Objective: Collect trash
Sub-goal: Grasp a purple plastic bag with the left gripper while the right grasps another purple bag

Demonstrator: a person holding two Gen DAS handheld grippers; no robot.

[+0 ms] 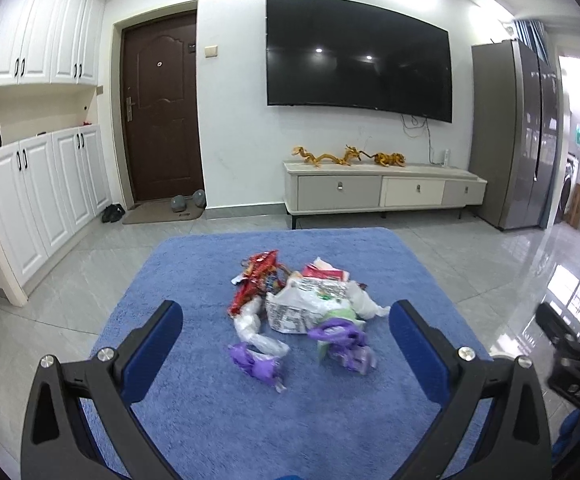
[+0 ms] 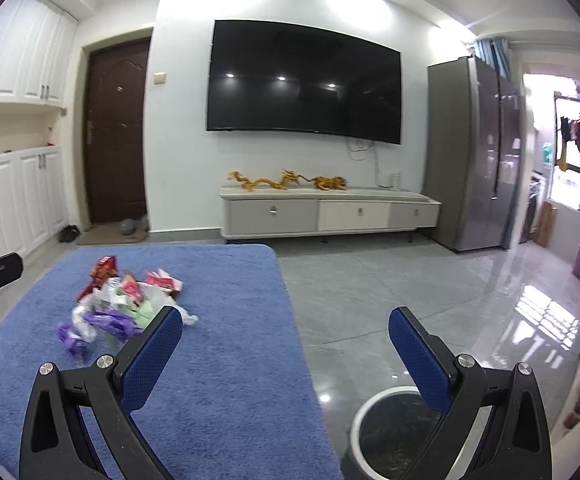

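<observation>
Trash (image 1: 297,304): piled mid-counter (image 1: 194,420), straight ahead of the left claw (image 1: 286,330).
Left claw: released, empty, nearer.
Right claw (image 2: 286,332): released, empty, over the bin (image 2: 389,436).

Blue pile cloth covers the surface (image 1: 218,400). Trash (image 1: 297,304): a red wrapper (image 1: 256,276), a white bag with black print (image 1: 293,312), crumpled purple film (image 1: 339,338), and pale green scraps. The fingers (image 2: 152,360) carry blue cross-hatched pads on black frames. The bin (image 2: 393,436) is dark with a white rim. Background: black TV (image 1: 357,56), brown door (image 1: 162,108), white cabinets (image 1: 42,184), golden dragons (image 1: 347,157), grey glossy floor tiles (image 2: 409,300).
</observation>
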